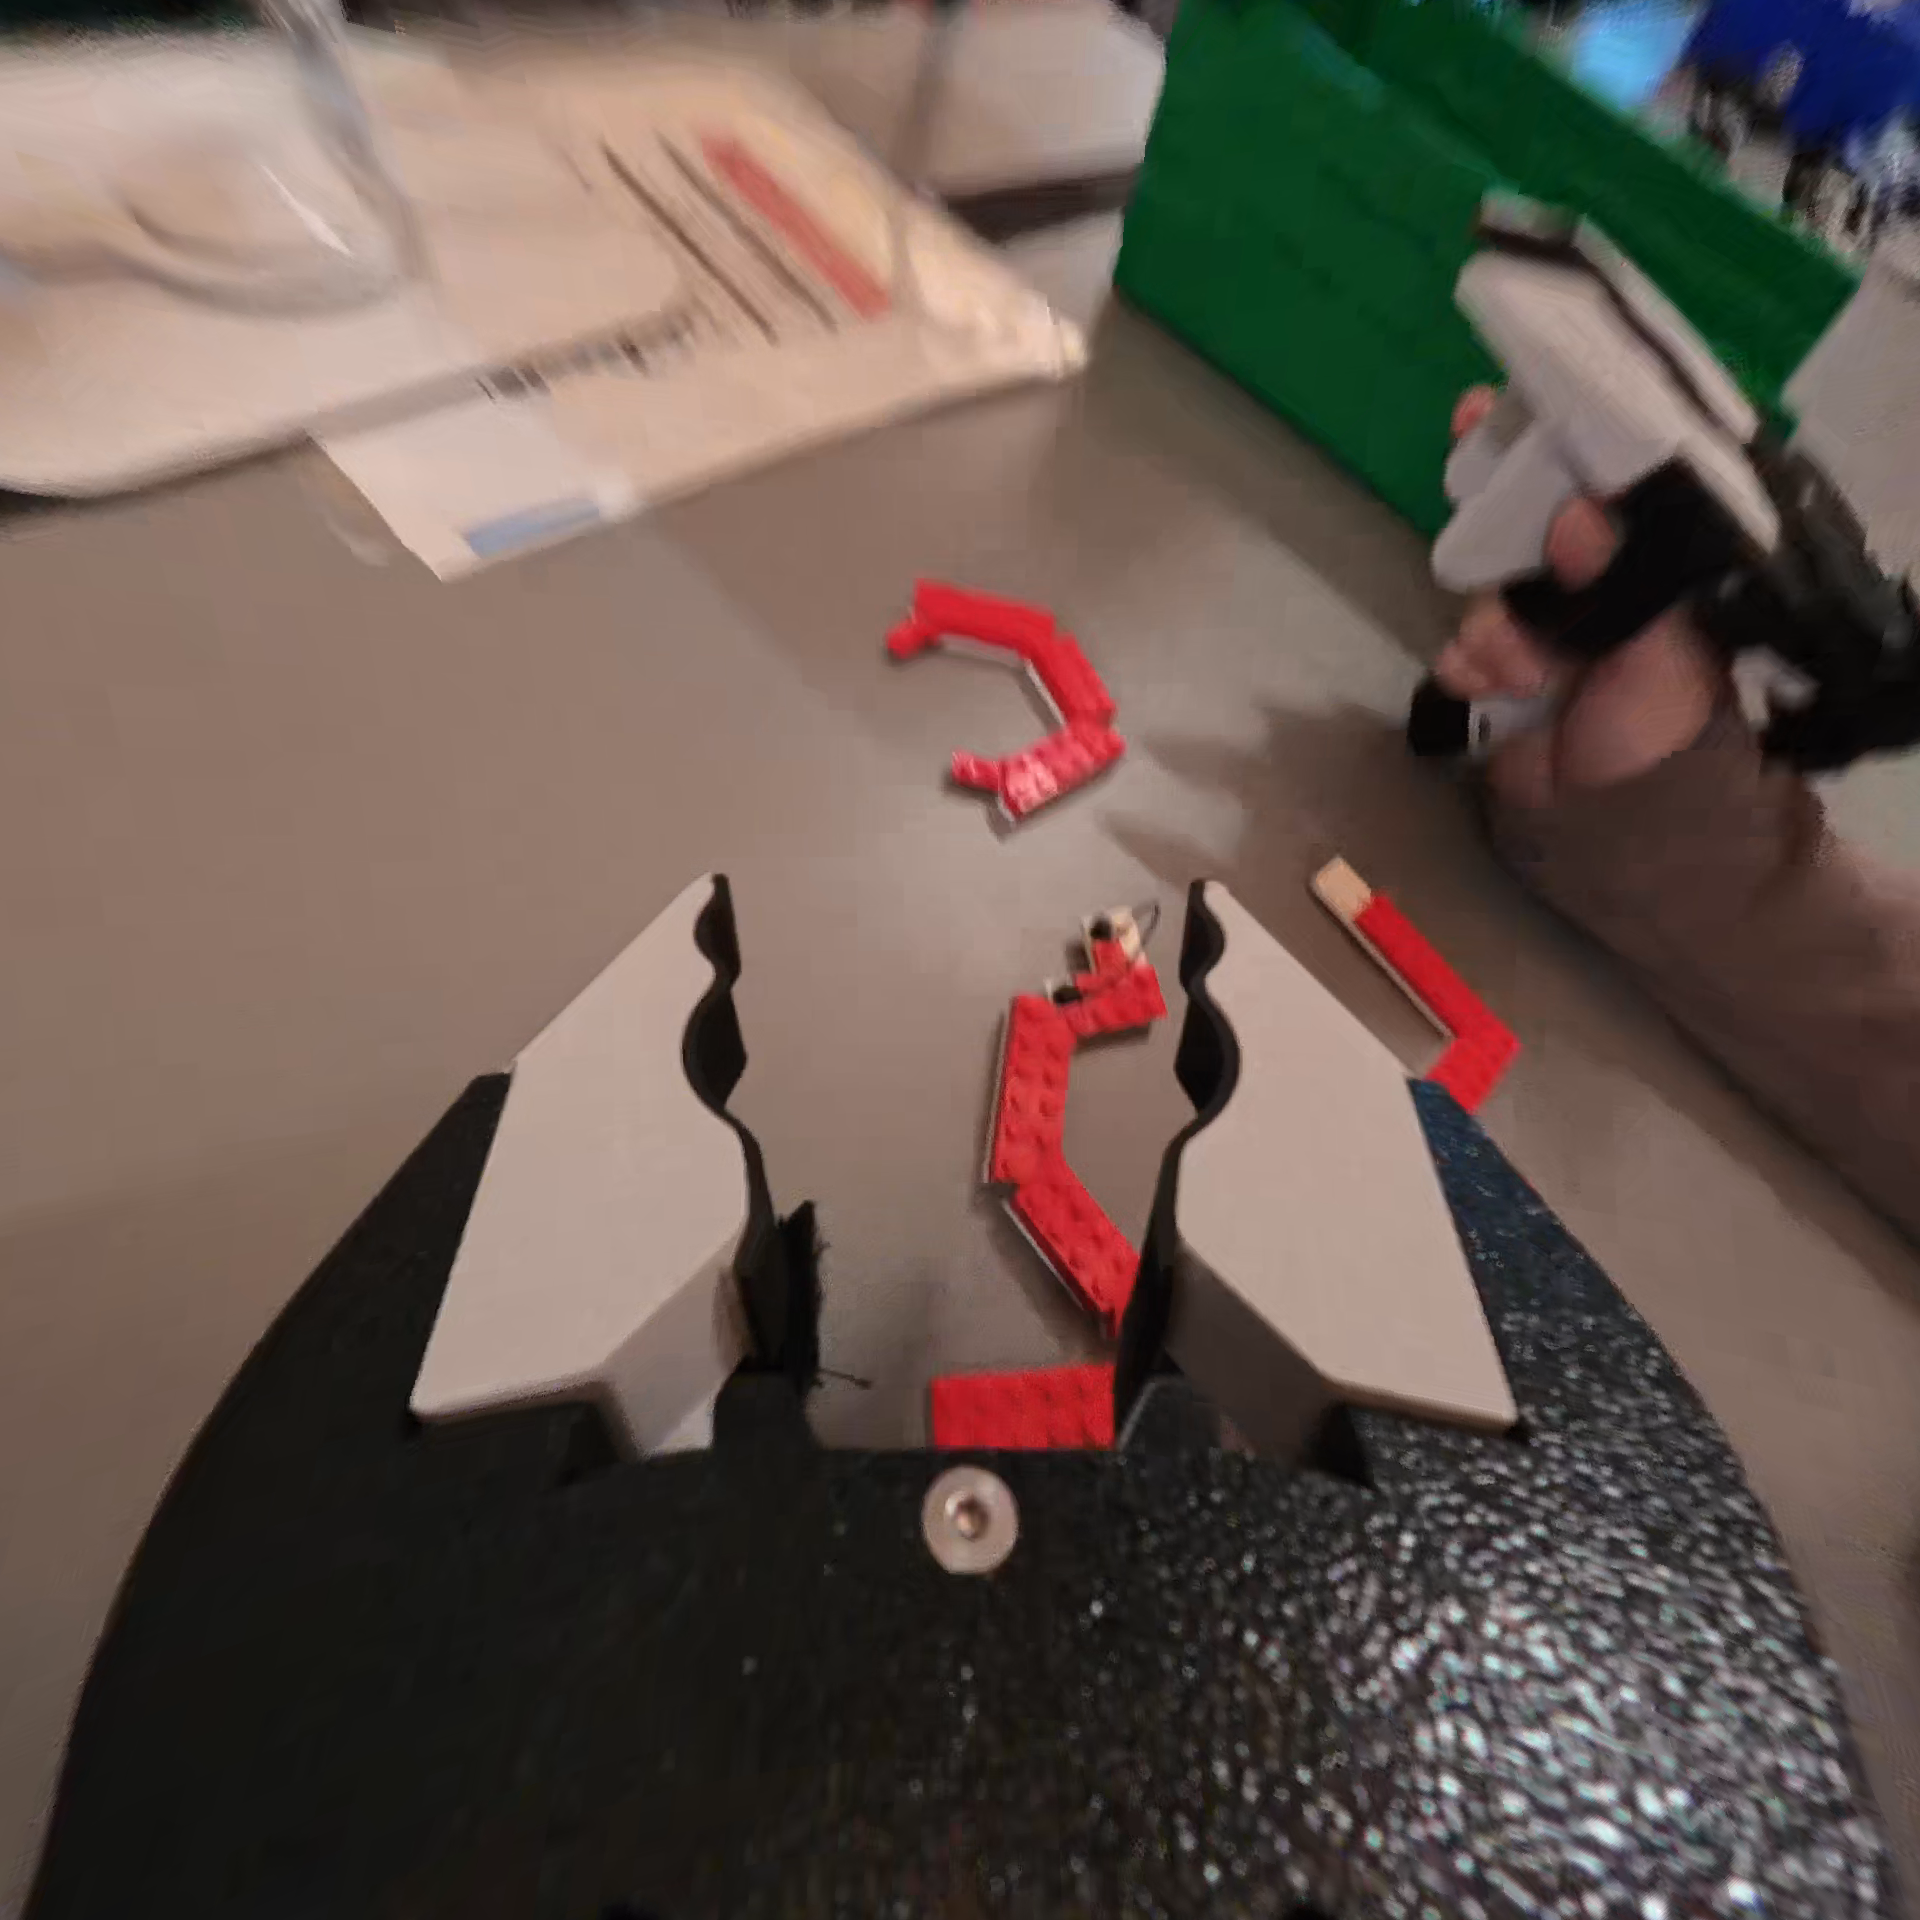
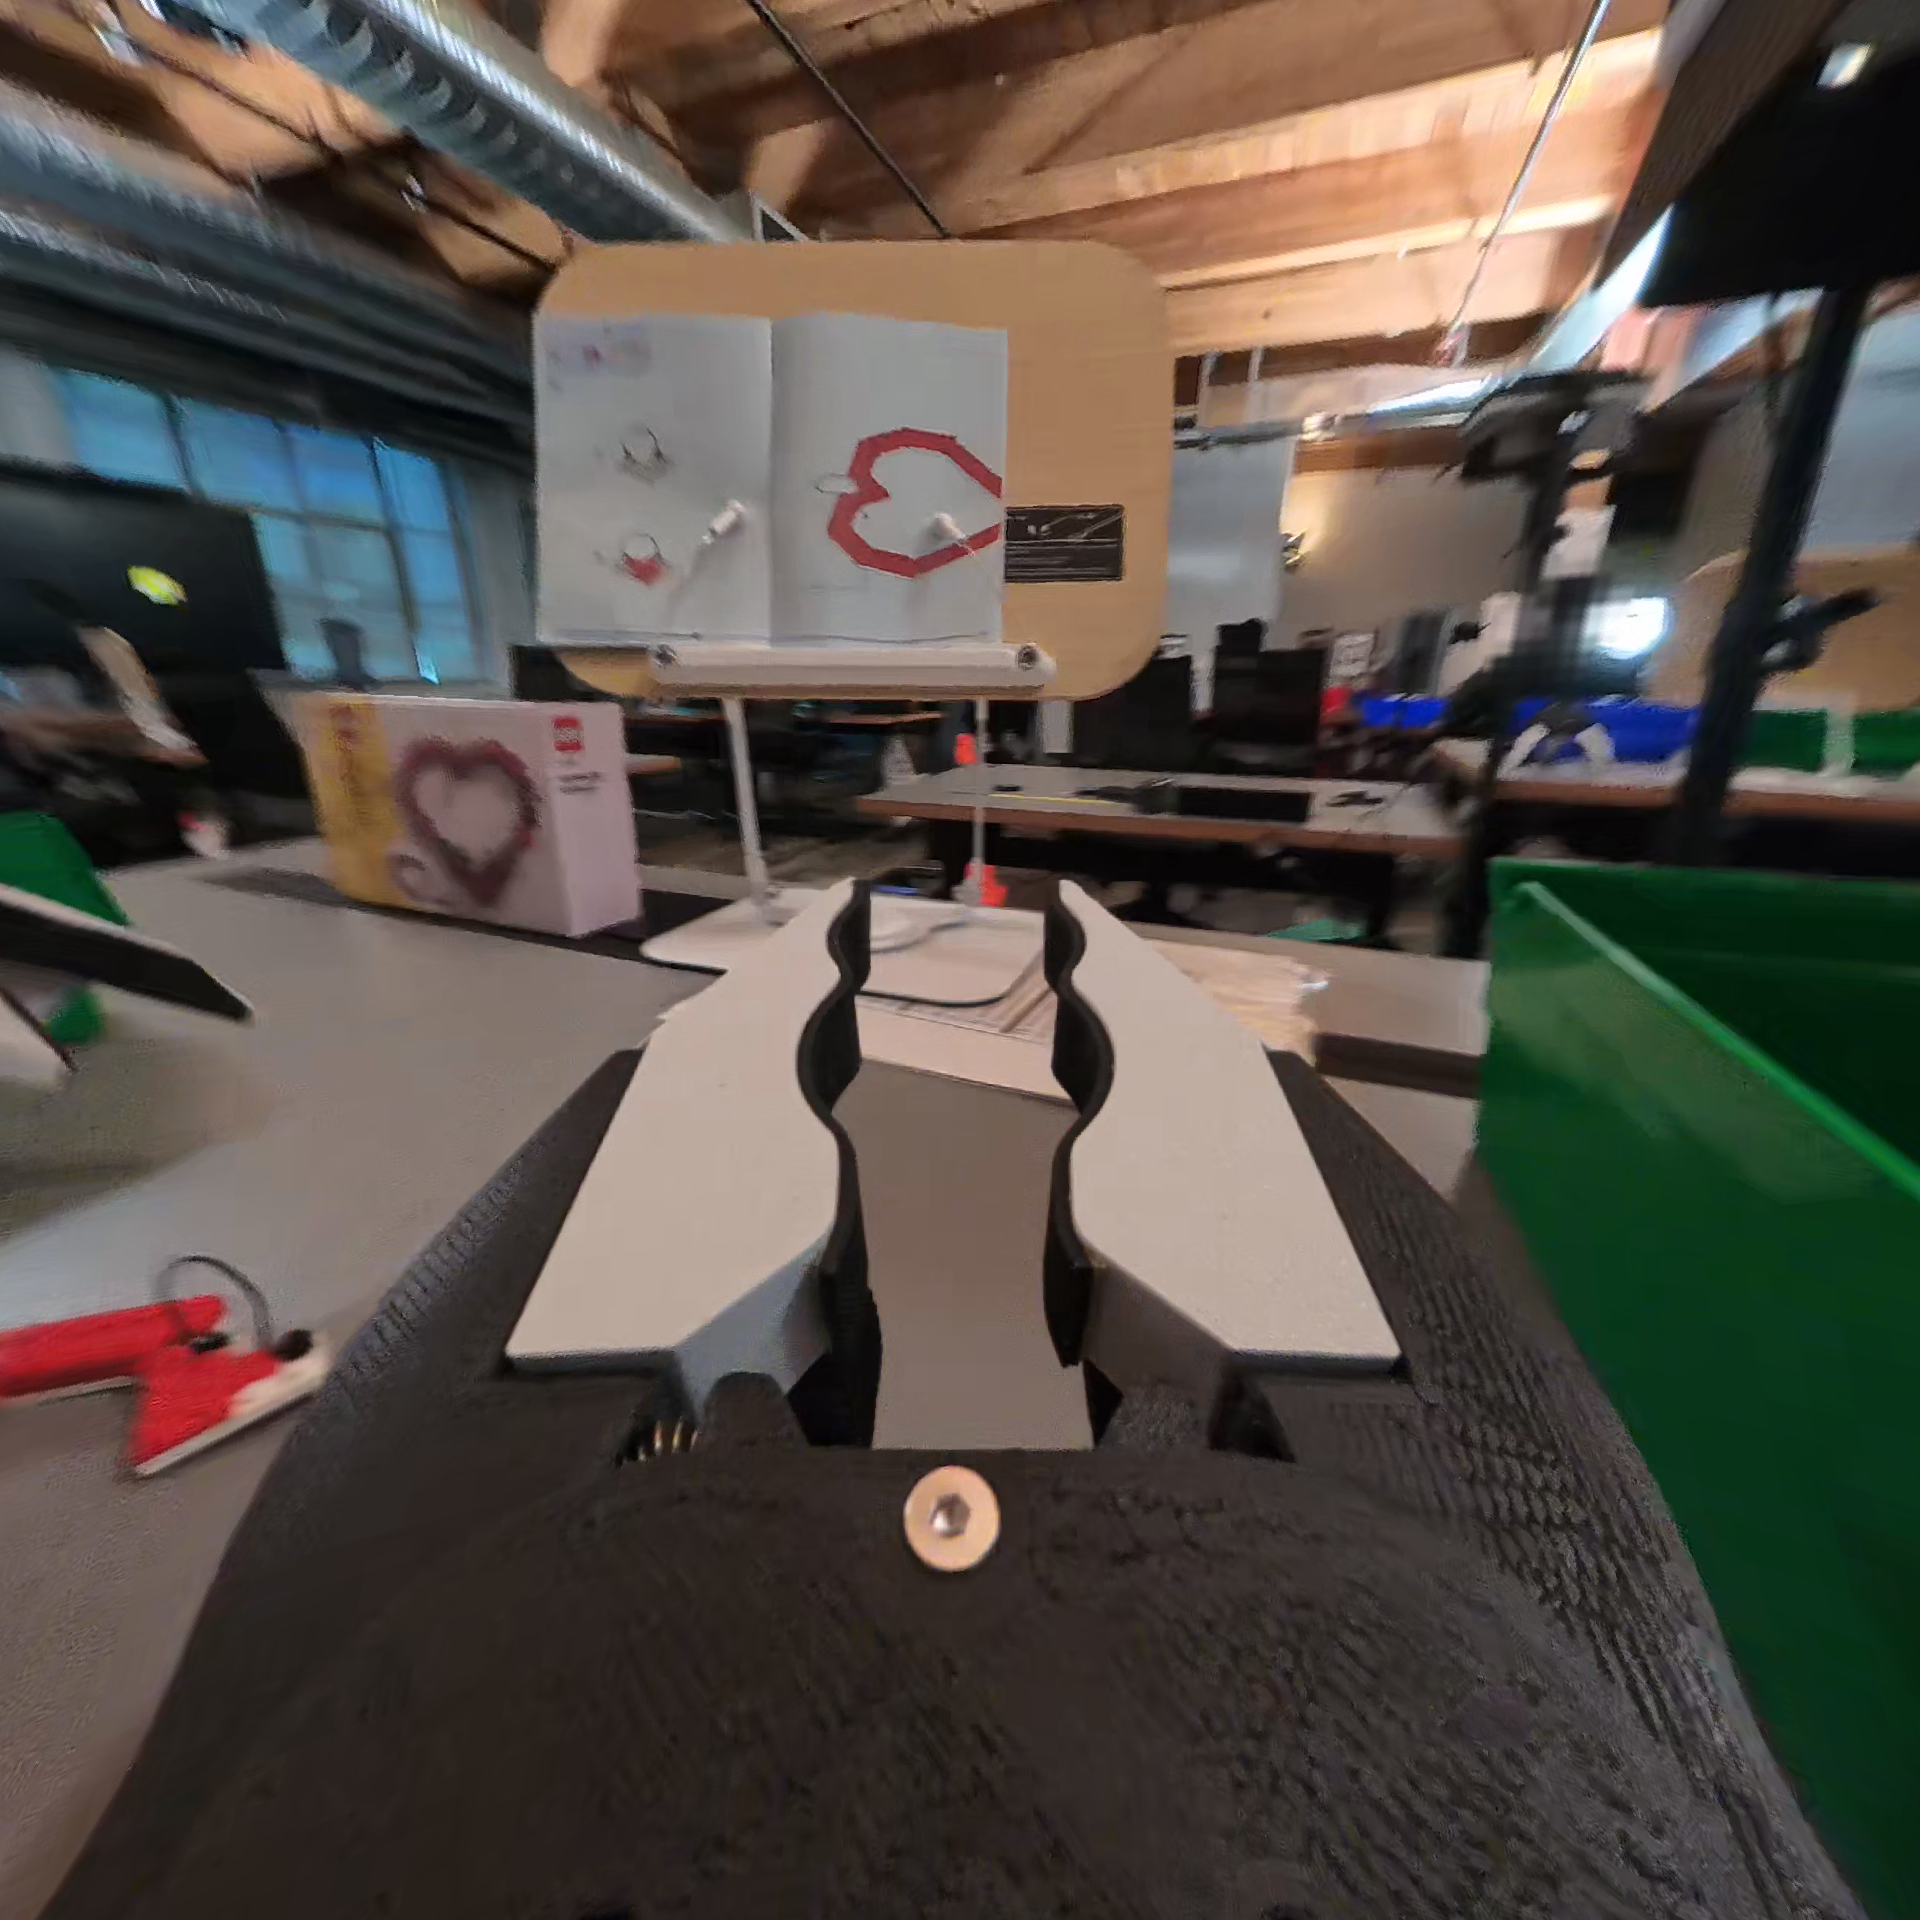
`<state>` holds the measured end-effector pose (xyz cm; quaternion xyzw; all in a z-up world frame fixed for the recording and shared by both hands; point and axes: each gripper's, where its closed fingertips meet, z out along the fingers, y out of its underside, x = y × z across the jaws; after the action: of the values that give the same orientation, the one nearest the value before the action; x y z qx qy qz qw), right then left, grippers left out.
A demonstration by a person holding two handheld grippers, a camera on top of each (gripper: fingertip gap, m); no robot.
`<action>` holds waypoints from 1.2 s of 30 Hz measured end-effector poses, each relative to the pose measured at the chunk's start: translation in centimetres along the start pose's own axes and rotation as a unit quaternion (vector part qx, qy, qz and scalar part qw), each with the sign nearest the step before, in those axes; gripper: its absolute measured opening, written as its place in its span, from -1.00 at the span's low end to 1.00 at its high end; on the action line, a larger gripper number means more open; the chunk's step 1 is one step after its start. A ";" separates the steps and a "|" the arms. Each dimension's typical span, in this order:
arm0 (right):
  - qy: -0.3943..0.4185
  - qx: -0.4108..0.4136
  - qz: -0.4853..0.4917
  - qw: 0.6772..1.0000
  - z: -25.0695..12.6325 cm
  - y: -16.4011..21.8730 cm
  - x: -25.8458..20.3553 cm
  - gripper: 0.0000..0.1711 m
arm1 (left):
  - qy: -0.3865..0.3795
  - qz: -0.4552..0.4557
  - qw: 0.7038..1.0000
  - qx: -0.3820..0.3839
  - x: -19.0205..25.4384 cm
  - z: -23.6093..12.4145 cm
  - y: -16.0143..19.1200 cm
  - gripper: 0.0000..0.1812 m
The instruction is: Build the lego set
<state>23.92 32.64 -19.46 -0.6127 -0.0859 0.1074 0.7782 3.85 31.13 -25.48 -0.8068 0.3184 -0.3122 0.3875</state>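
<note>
red lego segments lie loose mid-desk: a bent strip (image 1: 1060,1132) under the left gripper (image 1: 961,904), a curved piece (image 1: 1023,696) further toward the far edge, an l-shaped strip (image 1: 1434,997) toward the right. left gripper wide open, holding nothing, probably lining up on the bent strip. right gripper (image 2: 956,914) partly open, empty, raised off the desk and facing the instruction booklet (image 2: 774,499) on its stand, likely checking the heart outline. green bin (image 2: 1704,1195) sits at the right edge.

Red studded lego pieces (image 1: 1060,1132) on a grey table (image 1: 312,935), green bin (image 2: 1704,1195), studless red strip (image 1: 1429,977) tipped beige.
</note>
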 end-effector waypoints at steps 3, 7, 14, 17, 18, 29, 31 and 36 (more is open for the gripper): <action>0.029 0.015 -0.073 0.997 -0.1 -0.4 0.1 -0.61 | -0.036 0.018 0.993 0.112 -0.3 -1.0 -1.8 -0.16; 0.058 0.017 -0.135 0.989 0.1 -0.5 0.4 -0.61 | -0.111 0.104 0.966 0.210 -1.0 -3.1 -2.1 -0.17; 0.068 0.023 -0.146 0.987 -0.6 -0.9 0.5 -0.62 | -0.118 0.155 0.936 0.294 -0.9 -6.3 -3.0 -0.22; 0.077 0.025 -0.164 0.983 -1.6 -1.3 0.2 -0.64 | -0.083 0.129 0.945 0.290 -1.0 -6.4 -2.4 -0.15; 0.077 0.024 -0.166 0.983 -1.9 -1.4 0.1 -0.64 | -0.079 0.125 0.945 0.292 -1.1 -6.4 -2.3 -0.15; 0.119 0.031 -0.170 0.978 -8.8 -3.5 -0.6 -0.66 | -0.018 0.111 0.949 0.295 0.9 -5.8 -1.5 -0.02; 0.115 0.030 -0.173 0.978 -9.8 -3.7 -1.0 -0.70 | -0.034 0.111 0.949 0.294 0.3 -5.8 -1.4 -0.04; 0.099 0.020 -0.178 0.979 -10.9 -3.6 -1.8 -0.75 | -0.056 0.091 0.946 0.306 -1.1 -6.4 -1.6 -0.06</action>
<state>25.26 21.16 -18.50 -0.5796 -0.1137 -0.0929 0.8015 -1.21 29.97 -21.23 -0.6333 0.2575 -0.3127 0.6594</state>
